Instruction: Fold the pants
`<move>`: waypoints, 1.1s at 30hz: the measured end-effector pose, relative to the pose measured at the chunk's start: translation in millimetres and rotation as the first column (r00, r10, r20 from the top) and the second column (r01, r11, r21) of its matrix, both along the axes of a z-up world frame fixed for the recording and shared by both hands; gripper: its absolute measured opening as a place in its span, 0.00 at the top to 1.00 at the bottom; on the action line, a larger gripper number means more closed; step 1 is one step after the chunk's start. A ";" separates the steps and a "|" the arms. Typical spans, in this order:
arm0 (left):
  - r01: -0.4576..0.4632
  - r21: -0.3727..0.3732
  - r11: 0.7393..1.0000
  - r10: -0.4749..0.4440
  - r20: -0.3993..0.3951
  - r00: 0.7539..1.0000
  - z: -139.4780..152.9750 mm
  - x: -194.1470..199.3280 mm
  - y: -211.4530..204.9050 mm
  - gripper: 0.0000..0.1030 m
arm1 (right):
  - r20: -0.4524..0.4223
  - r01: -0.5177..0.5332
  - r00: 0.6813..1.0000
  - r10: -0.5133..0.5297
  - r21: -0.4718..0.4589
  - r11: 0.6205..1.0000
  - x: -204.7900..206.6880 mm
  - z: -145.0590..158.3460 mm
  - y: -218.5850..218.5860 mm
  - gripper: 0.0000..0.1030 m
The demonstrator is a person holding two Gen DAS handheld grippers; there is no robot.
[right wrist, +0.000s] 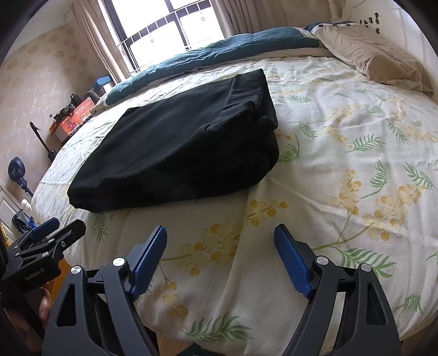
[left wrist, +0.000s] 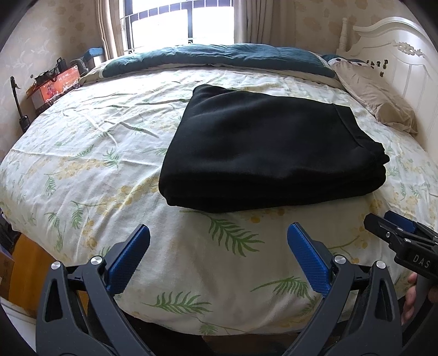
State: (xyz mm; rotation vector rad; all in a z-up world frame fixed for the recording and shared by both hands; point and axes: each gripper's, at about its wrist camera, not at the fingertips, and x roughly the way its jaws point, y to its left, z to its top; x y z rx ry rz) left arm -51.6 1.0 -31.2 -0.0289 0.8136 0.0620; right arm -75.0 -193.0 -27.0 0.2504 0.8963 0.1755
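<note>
Black pants [left wrist: 262, 142] folded into a stack on bed [left wrist: 95, 153]; left hand-held gripper [left wrist: 219, 246] and right hand-held gripper [right wrist: 220, 246] spread wide, empty. Best to tidy stray edges gently.

folded black pants [left wrist: 262, 142] lie on the floral bed [left wrist: 109, 153], pillow [left wrist: 375, 95] nearby.

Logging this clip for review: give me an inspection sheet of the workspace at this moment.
Surface: bed with leaf-print sheet, wrinkled.
Job's things: black pants, folded into a flat stack, lying on the sheet, touched by neither tongs.
Clutter: beige pillow by the headboard; teal quilt bunched along the far edge.
Grippers: left tongs open, empty, short of the pants; right tongs open, empty.
Cables: nothing seen.
Surroundings: window with curtains, white headboard, red box beside the bed.
</note>
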 end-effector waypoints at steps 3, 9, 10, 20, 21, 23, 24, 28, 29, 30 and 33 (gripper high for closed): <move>-0.008 0.019 1.000 0.008 0.000 1.000 0.5 0.6 -0.5 0.03 | -0.001 -0.002 1.000 0.002 -0.001 1.000 -0.3 -0.1 0.3 0.23; -0.011 0.048 0.999 0.010 0.005 1.000 1.2 0.0 -3.0 0.03 | -0.004 -0.004 1.000 0.004 -0.002 1.000 -2.4 -0.7 1.7 0.23; -0.007 0.037 0.999 0.007 0.003 1.000 1.1 0.1 -2.4 0.03 | -0.004 -0.005 1.000 0.005 -0.003 1.000 -2.8 -0.8 1.7 0.23; -0.016 0.023 1.000 0.016 -0.004 1.000 0.5 2.8 0.5 0.03 | -0.006 -0.007 1.000 0.007 -0.005 1.000 -4.4 -1.7 1.7 0.22; -0.018 0.029 0.999 0.018 -0.004 1.000 0.3 3.1 0.3 0.03 | -0.006 -0.007 1.000 0.007 -0.005 1.000 -4.6 -1.7 1.9 0.22; -0.020 0.034 0.999 0.020 -0.007 1.000 -0.3 4.2 0.0 0.03 | -0.006 -0.007 1.000 0.007 -0.006 1.000 -5.5 -1.8 2.2 0.22; -0.020 0.034 0.999 0.020 -0.007 1.000 -0.5 4.2 0.0 0.03 | -0.006 -0.007 1.000 0.007 -0.005 1.000 -5.1 -1.7 2.2 0.22; -0.021 0.042 0.999 0.022 -0.006 1.000 -0.8 4.5 -0.1 0.03 | -0.006 -0.006 1.000 0.006 -0.005 1.000 -4.8 -1.7 2.6 0.21; -0.020 0.045 0.999 0.020 -0.003 1.000 -0.8 4.2 -0.3 0.03 | -0.006 -0.007 1.000 0.007 -0.005 1.000 -5.0 -1.8 2.7 0.21; -0.019 0.047 0.999 0.019 -0.002 1.000 -0.9 4.3 -0.6 0.03 | -0.006 -0.007 1.000 0.007 -0.006 1.000 -5.3 -1.7 2.9 0.21; -0.029 0.066 0.997 0.029 -0.001 1.000 -1.5 5.0 -1.3 0.03 | -0.005 -0.008 1.000 0.008 -0.007 1.000 -6.7 -2.4 3.0 0.20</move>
